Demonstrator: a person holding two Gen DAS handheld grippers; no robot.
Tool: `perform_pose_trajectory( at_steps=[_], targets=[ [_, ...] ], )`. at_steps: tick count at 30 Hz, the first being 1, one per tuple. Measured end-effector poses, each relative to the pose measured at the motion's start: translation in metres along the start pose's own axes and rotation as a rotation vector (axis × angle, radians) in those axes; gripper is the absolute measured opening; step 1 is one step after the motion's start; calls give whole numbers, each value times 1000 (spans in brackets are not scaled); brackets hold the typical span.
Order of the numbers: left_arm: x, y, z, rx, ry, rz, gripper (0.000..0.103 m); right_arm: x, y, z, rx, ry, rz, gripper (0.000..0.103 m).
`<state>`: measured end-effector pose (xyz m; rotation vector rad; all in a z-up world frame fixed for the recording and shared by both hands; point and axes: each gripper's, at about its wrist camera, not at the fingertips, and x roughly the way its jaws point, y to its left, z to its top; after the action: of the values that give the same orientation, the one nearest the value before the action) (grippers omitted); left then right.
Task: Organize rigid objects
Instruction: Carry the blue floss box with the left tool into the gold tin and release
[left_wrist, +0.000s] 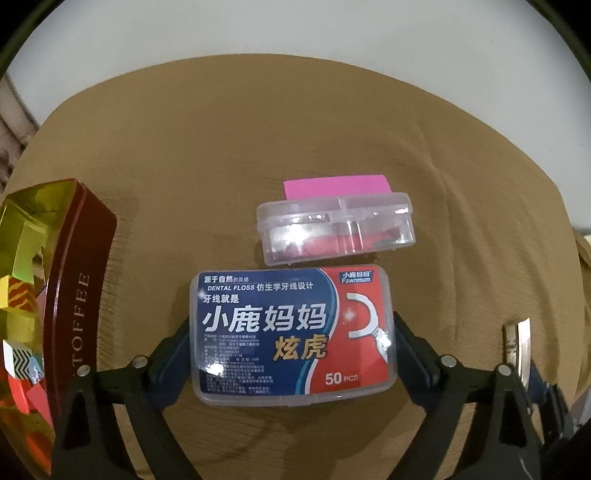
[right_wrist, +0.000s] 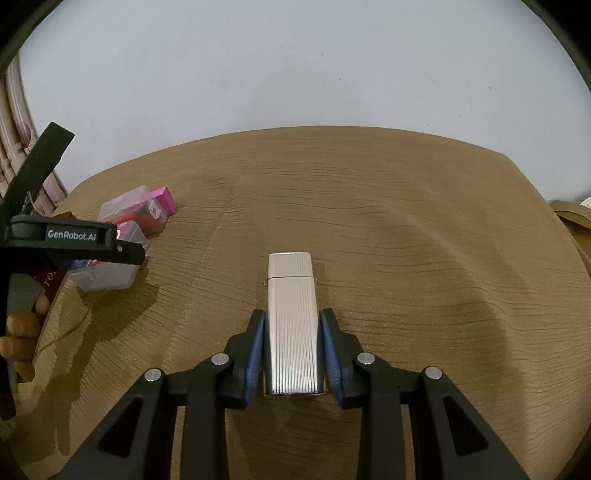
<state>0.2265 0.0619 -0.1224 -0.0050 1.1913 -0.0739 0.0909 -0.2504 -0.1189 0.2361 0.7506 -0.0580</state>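
Two grippers over tan cloth (right_wrist: 406, 221). Right gripper (right_wrist: 291, 354) pinching ribbed silver lighter (right_wrist: 291, 317), long axis pointing away toward far edge, bare cloth ahead. Left gripper (left_wrist: 293, 339) spread around floss box (left_wrist: 293, 334), contact unclear; toffee tin (left_wrist: 79, 295) cut off left.

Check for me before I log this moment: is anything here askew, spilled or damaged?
Nothing spilled or damaged. Only the clear plastic case sits slightly skewed against the dental floss box, half covering a pink block.
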Motion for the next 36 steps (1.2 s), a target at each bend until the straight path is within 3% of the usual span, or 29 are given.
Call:
perform_pose_trajectory(
  at_steps=[7,9,20,36],
  targets=[
    [-11,5,-20,12,-19,23,92,-2,1,0,-3,1,-4,30],
    [-9,-29,-19,22,-26,32,92,0,3,1,-4,2,-5,30],
    [-37,-53,-37,77,-61,42,92,6,13,2,-24,6,-32,30],
    [-69,-33,-60,101,-147,41,92,16,28,4,-45,9,-58,30]
  ],
)
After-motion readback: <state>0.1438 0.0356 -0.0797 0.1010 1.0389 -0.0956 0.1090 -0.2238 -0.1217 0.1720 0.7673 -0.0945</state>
